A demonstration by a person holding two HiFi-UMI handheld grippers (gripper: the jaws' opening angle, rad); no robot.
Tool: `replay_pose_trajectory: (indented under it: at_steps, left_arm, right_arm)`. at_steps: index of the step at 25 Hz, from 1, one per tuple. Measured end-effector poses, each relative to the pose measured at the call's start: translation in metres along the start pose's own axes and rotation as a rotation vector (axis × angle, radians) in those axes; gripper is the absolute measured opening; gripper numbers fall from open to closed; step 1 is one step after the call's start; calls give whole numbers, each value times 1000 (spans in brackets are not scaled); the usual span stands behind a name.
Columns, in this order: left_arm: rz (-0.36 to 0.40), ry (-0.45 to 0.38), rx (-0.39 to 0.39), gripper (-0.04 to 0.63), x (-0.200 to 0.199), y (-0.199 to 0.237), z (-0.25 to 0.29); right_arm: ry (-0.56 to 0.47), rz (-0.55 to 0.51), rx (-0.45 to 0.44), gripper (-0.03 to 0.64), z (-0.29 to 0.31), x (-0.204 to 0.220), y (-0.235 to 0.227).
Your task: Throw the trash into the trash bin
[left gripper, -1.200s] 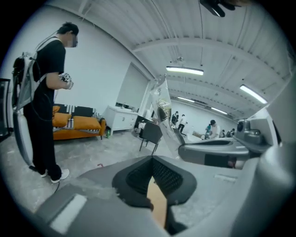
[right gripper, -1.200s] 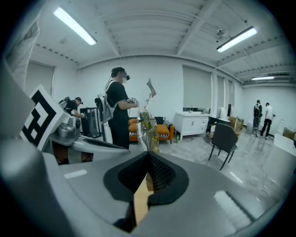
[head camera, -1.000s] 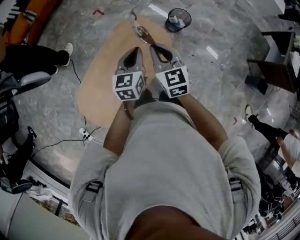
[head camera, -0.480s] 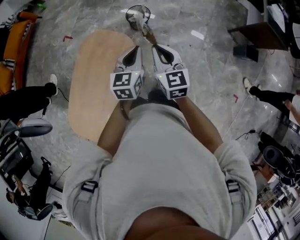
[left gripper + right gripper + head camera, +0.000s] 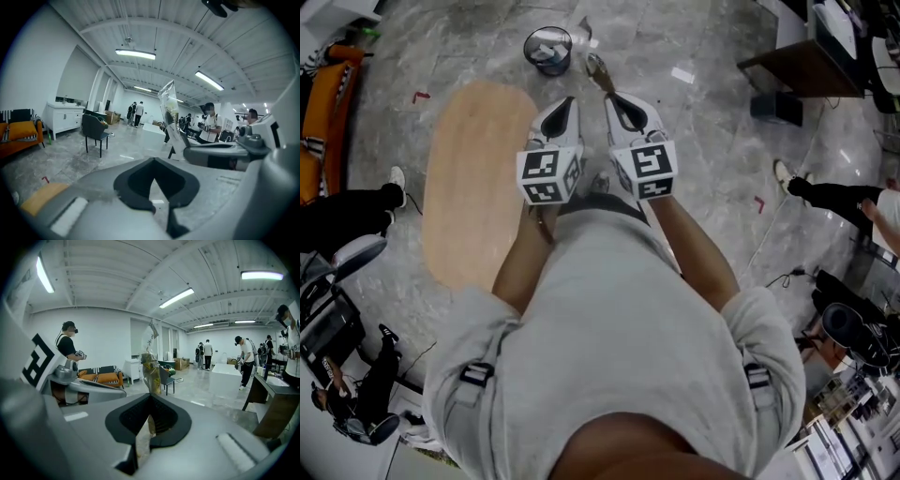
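My right gripper [image 5: 611, 94] is shut on a crinkled clear plastic wrapper [image 5: 599, 71] that sticks out past its tips. In the right gripper view the wrapper [image 5: 151, 369] stands upright from the closed jaws of the right gripper [image 5: 150, 398]. The left gripper [image 5: 567, 101] rides beside it, jaws together with nothing between them. The left gripper view shows that wrapper [image 5: 169, 110] off to the right of the left gripper [image 5: 154, 161]. The black mesh trash bin [image 5: 548, 49] stands on the floor ahead, slightly left of both grippers, with some rubbish inside.
An oval wooden table [image 5: 473, 178] lies to the left. A dark desk [image 5: 787, 61] stands at the upper right and an orange sofa [image 5: 328, 89] at the far left. People's legs [image 5: 834, 195] and a cable cross the grey floor. A dark chair [image 5: 93, 131] stands further off.
The person has turned with both grippers. The bin has shifted from upper right to upper left of the grippers, and the table has slid left. The wrapper stays gripped.
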State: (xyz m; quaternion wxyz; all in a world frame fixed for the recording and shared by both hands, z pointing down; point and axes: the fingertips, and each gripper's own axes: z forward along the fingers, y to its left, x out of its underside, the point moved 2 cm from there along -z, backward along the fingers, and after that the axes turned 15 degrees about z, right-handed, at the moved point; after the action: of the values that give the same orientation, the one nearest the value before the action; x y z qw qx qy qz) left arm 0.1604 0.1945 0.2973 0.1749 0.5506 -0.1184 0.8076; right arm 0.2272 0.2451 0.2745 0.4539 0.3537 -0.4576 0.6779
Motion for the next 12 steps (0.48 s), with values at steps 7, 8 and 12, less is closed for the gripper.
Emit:
replay_pose_trajectory:
  at_steps: [7, 8, 12]
  left_arm:
    - [-23, 18, -32, 18, -3, 23, 31]
    - [-31, 21, -37, 18, -2, 28, 40]
    - [-54, 33, -47, 18, -4, 52, 83]
  right_arm:
    - [16, 16, -2, 9, 29, -6, -21]
    - [22, 15, -3, 9, 37, -7, -27]
    - [44, 10, -7, 9, 77, -19, -53]
